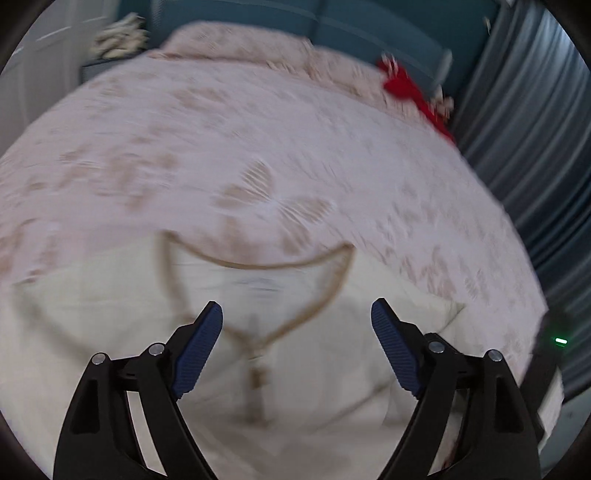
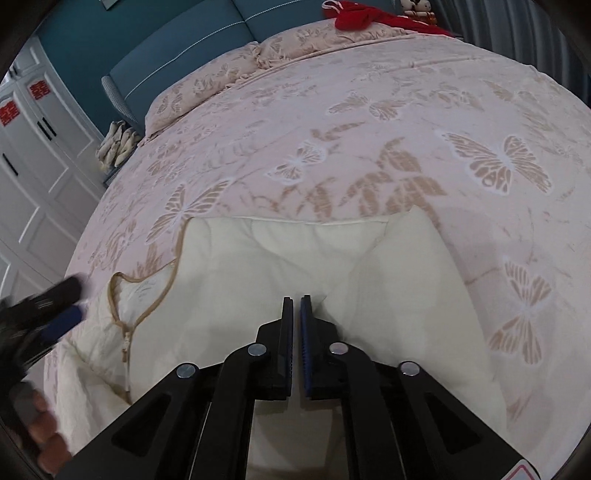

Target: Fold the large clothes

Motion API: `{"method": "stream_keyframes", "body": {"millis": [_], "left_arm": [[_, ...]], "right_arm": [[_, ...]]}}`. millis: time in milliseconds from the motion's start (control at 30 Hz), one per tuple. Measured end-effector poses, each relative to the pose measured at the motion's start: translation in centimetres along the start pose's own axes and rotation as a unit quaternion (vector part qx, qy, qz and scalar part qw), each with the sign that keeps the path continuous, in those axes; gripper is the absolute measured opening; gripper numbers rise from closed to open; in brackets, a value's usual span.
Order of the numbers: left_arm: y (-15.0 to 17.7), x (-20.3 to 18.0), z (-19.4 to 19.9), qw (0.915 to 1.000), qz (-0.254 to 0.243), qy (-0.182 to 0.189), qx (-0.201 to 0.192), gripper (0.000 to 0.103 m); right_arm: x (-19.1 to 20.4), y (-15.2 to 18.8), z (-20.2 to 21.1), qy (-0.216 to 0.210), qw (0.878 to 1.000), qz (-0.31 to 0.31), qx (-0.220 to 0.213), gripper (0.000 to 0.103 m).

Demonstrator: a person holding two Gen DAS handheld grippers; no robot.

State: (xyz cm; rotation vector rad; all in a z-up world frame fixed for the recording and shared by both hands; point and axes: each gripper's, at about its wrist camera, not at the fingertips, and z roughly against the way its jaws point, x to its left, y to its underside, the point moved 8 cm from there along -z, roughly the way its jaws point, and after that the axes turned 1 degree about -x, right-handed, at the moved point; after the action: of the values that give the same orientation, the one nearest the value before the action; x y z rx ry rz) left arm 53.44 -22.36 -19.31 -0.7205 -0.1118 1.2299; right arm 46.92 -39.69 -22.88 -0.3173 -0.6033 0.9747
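Note:
A cream quilted jacket [image 1: 314,369] lies flat on the bed, its tan-trimmed neckline [image 1: 258,264] and zip [image 1: 255,373] facing up. My left gripper [image 1: 295,314] hovers open above the collar, and nothing sits between its blue pads [image 1: 201,350]. The left wrist view is blurred. In the right wrist view the jacket [image 2: 277,258] shows a folded top edge, with the neckline [image 2: 144,295] at the left. My right gripper [image 2: 297,299] is shut over the jacket's middle, with no cloth visible between its tips. The left gripper [image 2: 55,306] shows blurred at the left edge of that view.
The bed cover [image 2: 369,129] is pink with a butterfly pattern, with a matching pillow [image 2: 207,88] at the teal headboard [image 2: 177,44]. A red cloth [image 2: 354,14] lies at the far corner. White wardrobe doors [image 2: 37,147] stand left, a grey curtain [image 1: 535,129] right. A hand [image 2: 44,435] shows bottom left.

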Motion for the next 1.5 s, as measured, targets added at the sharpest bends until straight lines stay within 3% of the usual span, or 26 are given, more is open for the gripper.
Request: {"method": "stream_keyframes", "body": {"millis": [100,167,300,433,500,533,567,667,767,900,933,1167,1300,1500], "left_arm": [[1.4,-2.0,-4.4,0.9990,-0.017,-0.017,0.039,0.073],[2.4,-2.2,-6.5,0.9965,-0.042,-0.052,0.050,0.070],[2.4,-1.3,-6.8,0.9964,-0.037,-0.075,0.013,0.071],[1.1,1.2,-4.2,0.9943,0.027,-0.100,-0.028,0.064],[0.2,3.3,-0.5,0.9923,0.057,-0.088,-0.067,0.065],[-0.2,4.5,1.2,0.9918,0.050,-0.091,-0.076,0.066],[-0.5,5.8,2.4,0.9908,0.037,-0.103,-0.080,0.067],[-0.7,10.0,3.1,0.9879,0.014,-0.143,-0.060,0.067],[0.0,12.7,1.6,0.9856,0.012,-0.168,-0.017,0.066],[1.3,13.4,-0.6,0.9829,-0.009,-0.184,-0.004,0.067],[1.6,13.4,-0.9,0.9811,-0.019,-0.192,-0.007,0.067],[2.0,13.6,-1.0,0.9792,-0.013,-0.199,-0.037,0.072],[2.0,13.9,-1.3,0.9787,-0.010,-0.199,-0.050,0.073],[2.1,13.8,-1.4,0.9766,-0.012,-0.207,-0.059,0.075]], "right_arm": [[-1.0,0.0,-1.0,-0.004,1.000,-0.001,0.005,0.000],[-1.7,-0.2,-1.3,-0.011,1.000,-0.013,0.000,0.000],[-3.2,-0.7,-1.5,0.006,0.999,-0.043,-0.024,0.000],[-4.4,-1.3,-0.2,0.053,0.993,-0.076,-0.066,0.000],[-4.4,-2.0,1.8,0.083,0.989,-0.071,-0.095,0.000],[-3.6,-2.5,3.1,0.078,0.989,-0.054,-0.112,0.014],[-1.6,-3.0,4.3,0.063,0.990,-0.022,-0.123,0.013],[4.5,-2.8,4.0,0.007,0.994,0.070,-0.086,0.013],[11.9,-0.3,0.0,-0.063,0.988,0.143,0.001,0.011],[14.8,2.4,-5.8,-0.031,0.975,0.210,0.069,0.010],[14.7,2.7,-6.6,-0.025,0.974,0.212,0.075,0.003],[11.1,1.1,-7.6,-0.033,0.991,0.122,0.041,0.000],[10.9,1.0,-7.6,-0.017,0.993,0.117,0.014,0.000],[10.9,1.1,-7.9,-0.008,0.992,0.126,0.011,0.000]]}}
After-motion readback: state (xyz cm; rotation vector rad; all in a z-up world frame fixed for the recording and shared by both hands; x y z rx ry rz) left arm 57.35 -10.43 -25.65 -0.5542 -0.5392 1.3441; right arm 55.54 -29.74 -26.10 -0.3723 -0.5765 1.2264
